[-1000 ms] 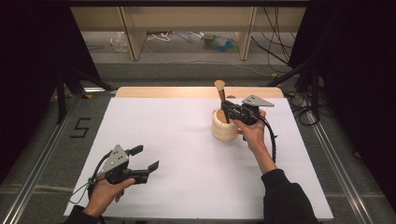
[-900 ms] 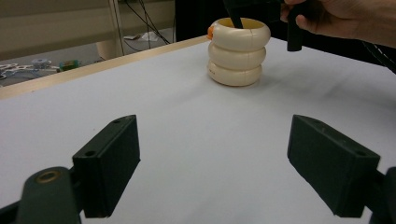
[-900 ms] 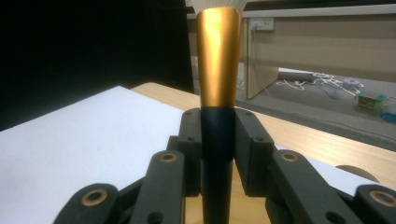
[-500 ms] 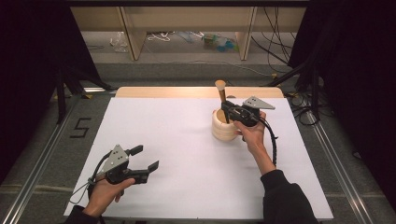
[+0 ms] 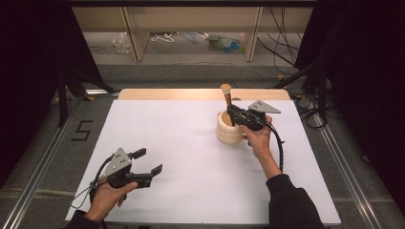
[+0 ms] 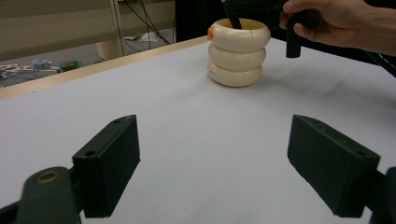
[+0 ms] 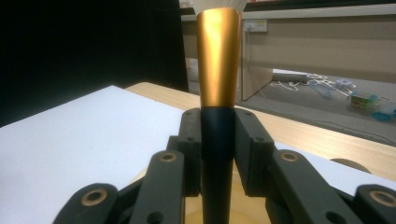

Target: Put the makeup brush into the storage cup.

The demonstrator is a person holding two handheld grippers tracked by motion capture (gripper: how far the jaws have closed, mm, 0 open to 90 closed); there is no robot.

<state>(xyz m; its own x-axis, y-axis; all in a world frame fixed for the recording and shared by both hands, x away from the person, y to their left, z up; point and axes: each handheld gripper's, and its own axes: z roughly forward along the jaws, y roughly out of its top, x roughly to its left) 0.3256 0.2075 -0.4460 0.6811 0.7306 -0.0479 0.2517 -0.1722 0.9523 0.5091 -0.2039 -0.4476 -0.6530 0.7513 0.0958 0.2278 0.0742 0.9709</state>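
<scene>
A brush with a black handle, gold ferrule (image 7: pixel 218 60) and pale bristle tip (image 5: pixel 226 88) stands upright in a cream ribbed holder (image 5: pixel 227 132) at the right rear of the white sheet. My right gripper (image 5: pixel 233 113) is shut on the black handle just above the holder's rim, its pads (image 7: pixel 191 149) pressing the handle from both sides. The holder (image 6: pixel 238 51) looks like three stacked rings, with the right hand over it. My left gripper (image 5: pixel 149 161) hovers low over the front left of the sheet, open, with nothing between its pads (image 6: pixel 109 168).
The white sheet (image 5: pixel 181 143) covers the table, with a wooden strip (image 5: pixel 200 94) along the far edge. Metal rails (image 5: pixel 43 162) run along both sides. Shelf legs (image 5: pixel 136 38) and cables lie on the floor beyond. A cable (image 5: pixel 279 148) trails from the right gripper.
</scene>
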